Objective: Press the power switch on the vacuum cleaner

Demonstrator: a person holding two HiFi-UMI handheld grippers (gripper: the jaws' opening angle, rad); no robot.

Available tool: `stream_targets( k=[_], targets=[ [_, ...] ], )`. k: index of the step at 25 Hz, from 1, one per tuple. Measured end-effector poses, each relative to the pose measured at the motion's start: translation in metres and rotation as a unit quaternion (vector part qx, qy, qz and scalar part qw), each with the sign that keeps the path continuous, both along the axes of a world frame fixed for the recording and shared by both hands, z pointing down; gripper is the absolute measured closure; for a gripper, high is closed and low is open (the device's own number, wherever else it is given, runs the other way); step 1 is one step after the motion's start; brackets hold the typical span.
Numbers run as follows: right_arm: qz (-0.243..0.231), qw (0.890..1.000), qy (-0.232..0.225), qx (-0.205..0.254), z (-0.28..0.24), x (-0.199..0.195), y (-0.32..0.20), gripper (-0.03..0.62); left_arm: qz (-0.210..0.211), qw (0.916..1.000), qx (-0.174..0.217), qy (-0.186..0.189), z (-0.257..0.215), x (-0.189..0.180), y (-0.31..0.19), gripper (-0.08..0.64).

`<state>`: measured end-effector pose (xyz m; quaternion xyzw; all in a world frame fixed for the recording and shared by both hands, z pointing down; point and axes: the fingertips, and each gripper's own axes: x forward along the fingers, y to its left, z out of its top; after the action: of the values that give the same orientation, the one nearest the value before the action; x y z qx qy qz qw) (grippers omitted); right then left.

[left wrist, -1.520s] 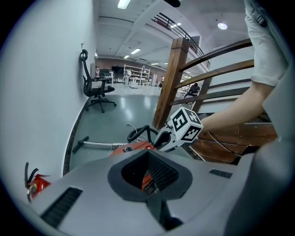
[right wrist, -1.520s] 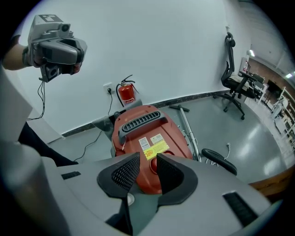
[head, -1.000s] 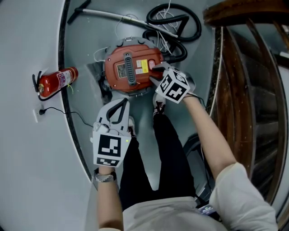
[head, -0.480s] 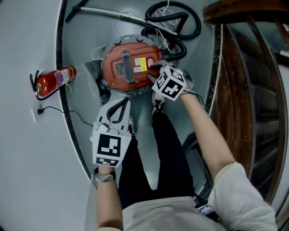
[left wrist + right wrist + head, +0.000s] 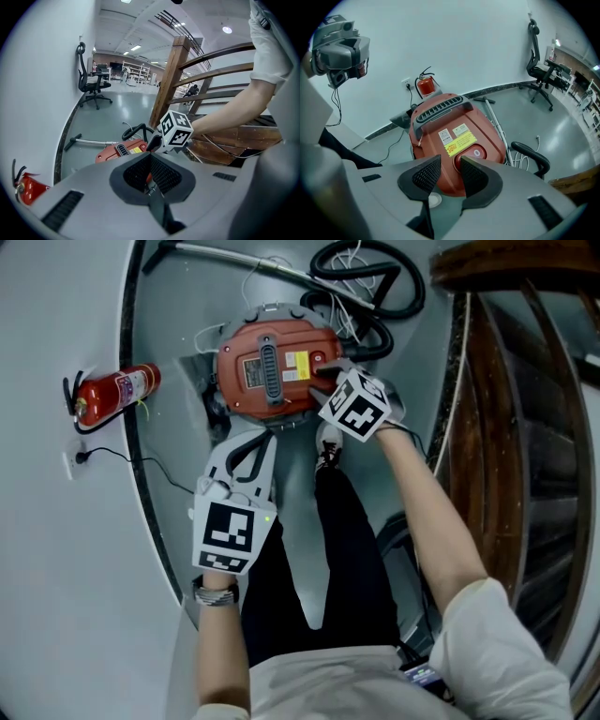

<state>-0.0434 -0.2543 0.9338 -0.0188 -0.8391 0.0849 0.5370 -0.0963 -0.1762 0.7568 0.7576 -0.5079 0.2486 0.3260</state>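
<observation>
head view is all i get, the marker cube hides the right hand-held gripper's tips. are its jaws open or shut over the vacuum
observer: Open, and opening wider. The right gripper view shows the right hand-held gripper gripping nothing, with the vacuum cleaner beneath it.
operator: where's the power switch from the tips
observer: The round power switch sits just past the tip of the jaw on that picture's right. I can't tell if they touch.
operator: and the left one
observer: The left gripper view shows the left hand-held gripper with its pads together, short of the vacuum.

The right claw (image 5: 449,165), narrower before, is opening with nothing between.
</observation>
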Motion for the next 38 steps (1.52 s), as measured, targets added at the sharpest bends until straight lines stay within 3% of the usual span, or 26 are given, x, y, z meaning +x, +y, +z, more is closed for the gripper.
stream_targets(
  k=[9,17,22,29,38],
  targets=[
    [0.010,1.000,0.007,0.000,0.006,0.003,0.004,0.434,-0.011,0.9999,-0.006,-0.006,0.000,-0.009,0.005,0.561],
    [0.039,0.999,0.004,-0.038,0.006,0.002,0.006,0.434,-0.020,0.9997,-0.006,-0.012,-0.003,-0.008,0.012,0.561],
    [0.055,0.998,0.000,-0.021,-0.004,0.008,-0.001,0.434,-0.024,0.9996,0.000,-0.016,-0.013,-0.015,0.013,0.561],
    [0.076,0.997,-0.021,-0.010,-0.043,0.010,-0.006,0.437,-0.024,0.9993,0.019,-0.023,-0.037,-0.023,0.010,0.561],
    [0.117,0.990,-0.067,0.034,-0.132,0.016,-0.009,0.468,-0.007,0.9980,0.049,-0.041,-0.088,-0.026,0.007,0.561]
  ],
)
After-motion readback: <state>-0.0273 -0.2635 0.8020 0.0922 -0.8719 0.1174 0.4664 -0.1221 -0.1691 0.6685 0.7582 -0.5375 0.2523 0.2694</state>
